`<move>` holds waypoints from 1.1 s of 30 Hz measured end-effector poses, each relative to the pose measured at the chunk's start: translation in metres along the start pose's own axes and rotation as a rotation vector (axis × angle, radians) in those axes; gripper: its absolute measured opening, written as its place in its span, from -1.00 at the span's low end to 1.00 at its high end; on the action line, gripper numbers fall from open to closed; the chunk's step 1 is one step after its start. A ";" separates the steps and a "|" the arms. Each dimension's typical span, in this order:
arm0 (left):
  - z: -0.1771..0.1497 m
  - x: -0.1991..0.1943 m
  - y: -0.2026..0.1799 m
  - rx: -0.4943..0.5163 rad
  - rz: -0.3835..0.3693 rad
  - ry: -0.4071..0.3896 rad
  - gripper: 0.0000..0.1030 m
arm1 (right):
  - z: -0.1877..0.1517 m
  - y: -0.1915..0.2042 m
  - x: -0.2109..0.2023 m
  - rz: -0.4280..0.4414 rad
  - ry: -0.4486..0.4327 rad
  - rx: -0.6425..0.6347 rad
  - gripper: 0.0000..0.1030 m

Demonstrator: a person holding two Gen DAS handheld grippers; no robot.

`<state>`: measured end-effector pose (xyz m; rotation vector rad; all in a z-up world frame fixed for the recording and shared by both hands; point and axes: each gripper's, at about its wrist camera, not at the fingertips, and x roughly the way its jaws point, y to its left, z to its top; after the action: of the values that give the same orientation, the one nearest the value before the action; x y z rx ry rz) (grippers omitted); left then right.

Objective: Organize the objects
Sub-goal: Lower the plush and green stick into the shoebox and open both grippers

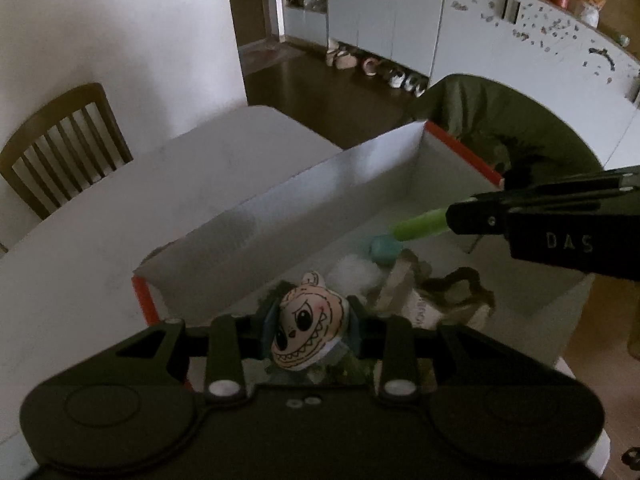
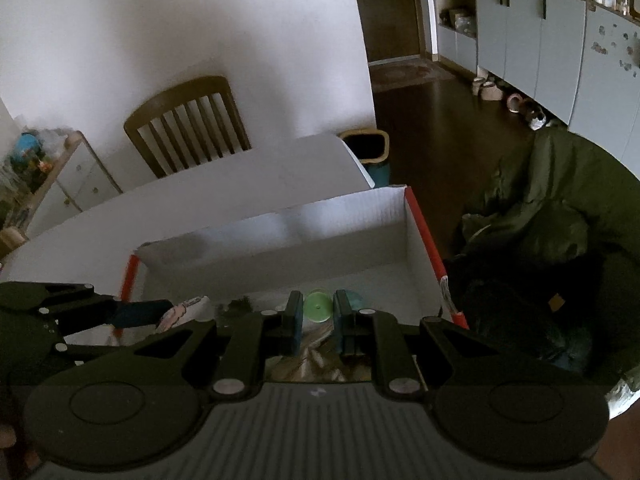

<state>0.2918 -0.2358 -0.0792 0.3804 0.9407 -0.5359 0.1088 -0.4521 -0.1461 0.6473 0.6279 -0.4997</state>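
Both above the white cardboard box: left gripper clamping grinning cartoon-faced plush toy, right gripper nipping green plastic cylinder, each liable to slip out beyond the box rim.

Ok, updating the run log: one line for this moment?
left gripper: holds grinning toy | right gripper: holds green tube | both over white box

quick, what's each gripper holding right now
left gripper: closed on the grinning toy figure
right gripper: closed on the green tube
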 end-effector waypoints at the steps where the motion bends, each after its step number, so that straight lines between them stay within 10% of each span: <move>1: 0.001 0.003 0.000 0.001 0.002 0.007 -0.35 | 0.001 -0.001 0.006 -0.008 0.003 -0.004 -0.72; 33: 0.009 0.058 -0.008 0.004 -0.020 0.098 -0.28 | -0.021 -0.010 0.076 -0.022 0.213 -0.082 -0.71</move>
<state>0.3209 -0.2621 -0.1234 0.4045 1.0385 -0.5410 0.1484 -0.4626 -0.2141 0.6206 0.8532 -0.4266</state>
